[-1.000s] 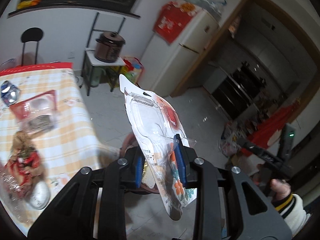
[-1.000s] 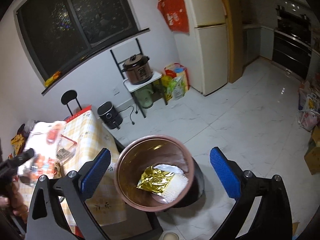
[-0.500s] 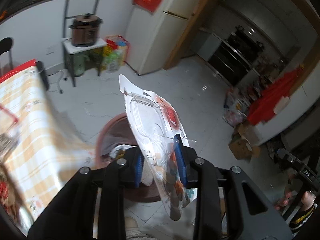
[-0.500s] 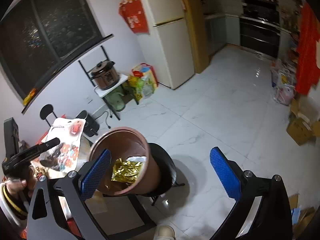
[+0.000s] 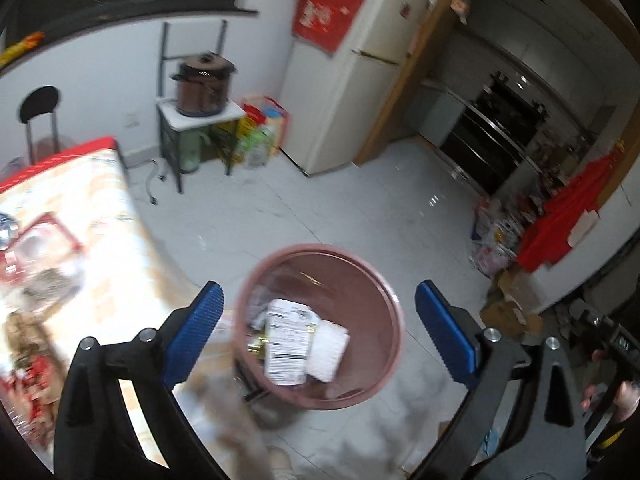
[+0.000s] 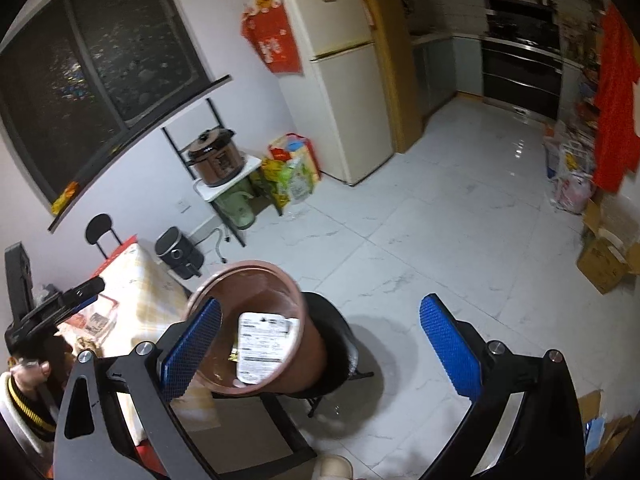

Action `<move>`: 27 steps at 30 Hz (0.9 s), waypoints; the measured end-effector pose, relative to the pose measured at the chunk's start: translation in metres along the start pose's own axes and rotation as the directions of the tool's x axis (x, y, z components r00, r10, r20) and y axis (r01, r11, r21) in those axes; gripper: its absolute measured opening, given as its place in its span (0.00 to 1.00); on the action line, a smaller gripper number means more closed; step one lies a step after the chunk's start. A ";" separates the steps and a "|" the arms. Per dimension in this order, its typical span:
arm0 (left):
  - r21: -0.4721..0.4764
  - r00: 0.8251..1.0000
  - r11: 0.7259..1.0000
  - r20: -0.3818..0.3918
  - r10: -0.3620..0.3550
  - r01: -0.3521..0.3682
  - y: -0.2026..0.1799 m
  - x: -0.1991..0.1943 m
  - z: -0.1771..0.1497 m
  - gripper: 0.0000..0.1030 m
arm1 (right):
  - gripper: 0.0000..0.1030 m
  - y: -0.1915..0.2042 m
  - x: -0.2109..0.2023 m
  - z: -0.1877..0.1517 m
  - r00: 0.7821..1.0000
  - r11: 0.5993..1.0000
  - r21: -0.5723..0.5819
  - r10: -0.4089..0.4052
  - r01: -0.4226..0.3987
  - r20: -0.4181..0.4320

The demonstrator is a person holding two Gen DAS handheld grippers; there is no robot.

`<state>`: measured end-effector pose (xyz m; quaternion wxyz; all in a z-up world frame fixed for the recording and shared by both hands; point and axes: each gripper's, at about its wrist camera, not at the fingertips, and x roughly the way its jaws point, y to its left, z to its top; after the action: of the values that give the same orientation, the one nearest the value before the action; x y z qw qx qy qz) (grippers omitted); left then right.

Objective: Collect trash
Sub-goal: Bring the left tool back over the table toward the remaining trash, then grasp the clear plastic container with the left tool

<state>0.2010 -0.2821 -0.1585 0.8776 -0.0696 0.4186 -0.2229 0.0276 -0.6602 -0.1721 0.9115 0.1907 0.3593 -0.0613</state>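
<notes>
A round brown trash bin [image 5: 372, 384] stands on a black chair below me; it also shows in the right wrist view [image 6: 310, 344]. A white printed plastic package [image 5: 286, 346] lies inside it on gold foil and white trash, and shows in the right wrist view [image 6: 262, 346] too. My left gripper [image 5: 316, 338] is open and empty above the bin. My right gripper [image 6: 320, 350] is open and empty, to the right of the bin. More wrappers [image 5: 38, 264] lie on the checked table [image 5: 116, 240].
A black chair [image 6: 340, 356] carries the bin. A rice cooker [image 6: 216, 158] on a small stand, a fridge [image 6: 340, 88] and bags stand at the wall. Cardboard boxes [image 6: 604, 260] and bags line the right. White tiled floor [image 6: 440, 248] spreads beyond.
My left gripper opened and let go of the plastic package, which now lies in the bin. The left view has swung over the bin. The right gripper stayed open.
</notes>
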 end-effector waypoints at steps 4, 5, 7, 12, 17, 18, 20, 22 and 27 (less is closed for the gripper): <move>-0.047 0.994 0.996 0.077 0.083 -0.079 0.031 -0.049 -0.015 0.93 | 0.95 0.035 0.015 0.004 0.997 0.995 -0.057 0.077 -0.078 -0.006; -0.068 0.989 0.992 0.099 0.111 -0.104 0.043 -0.065 -0.020 0.93 | 0.95 0.047 0.019 0.005 0.995 0.992 -0.076 0.097 -0.097 -0.011; -0.115 0.975 0.981 0.141 0.171 -0.155 0.068 -0.097 -0.031 0.93 | 0.95 0.071 0.029 0.005 0.990 0.983 -0.116 0.138 -0.140 -0.024; -0.237 0.925 0.928 0.185 0.333 -0.287 0.126 -0.170 -0.067 0.93 | 0.95 0.145 0.052 0.004 0.965 0.940 -0.219 0.250 -0.262 -0.083; -0.391 0.878 0.841 0.142 0.458 -0.375 0.177 -0.229 -0.118 0.93 | 0.95 0.215 0.069 -0.013 0.924 0.876 -0.299 0.341 -0.378 -0.171; -0.420 0.871 0.822 0.130 0.474 -0.384 0.185 -0.237 -0.127 0.93 | 0.95 0.232 0.073 -0.020 0.914 0.860 -0.315 0.353 -0.401 -0.199; -0.473 0.862 0.789 0.109 0.495 -0.393 0.197 -0.248 -0.146 0.93 | 0.95 0.254 0.080 -0.030 0.901 0.839 -0.337 0.363 -0.427 -0.238; -0.499 0.859 0.772 0.099 0.502 -0.394 0.205 -0.256 -0.162 0.93 | 0.95 0.279 0.086 -0.041 0.891 0.821 -0.360 0.360 -0.444 -0.278; -0.442 0.873 0.797 0.060 0.484 -0.411 0.210 -0.242 -0.182 0.93 | 0.95 0.328 0.080 -0.056 0.881 0.793 -0.398 0.360 -0.462 -0.306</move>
<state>-0.0014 0.0253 -0.1696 0.9022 -0.1724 0.3844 0.0927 0.1324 -0.3348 -0.1645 0.8771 0.0488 0.4091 0.2470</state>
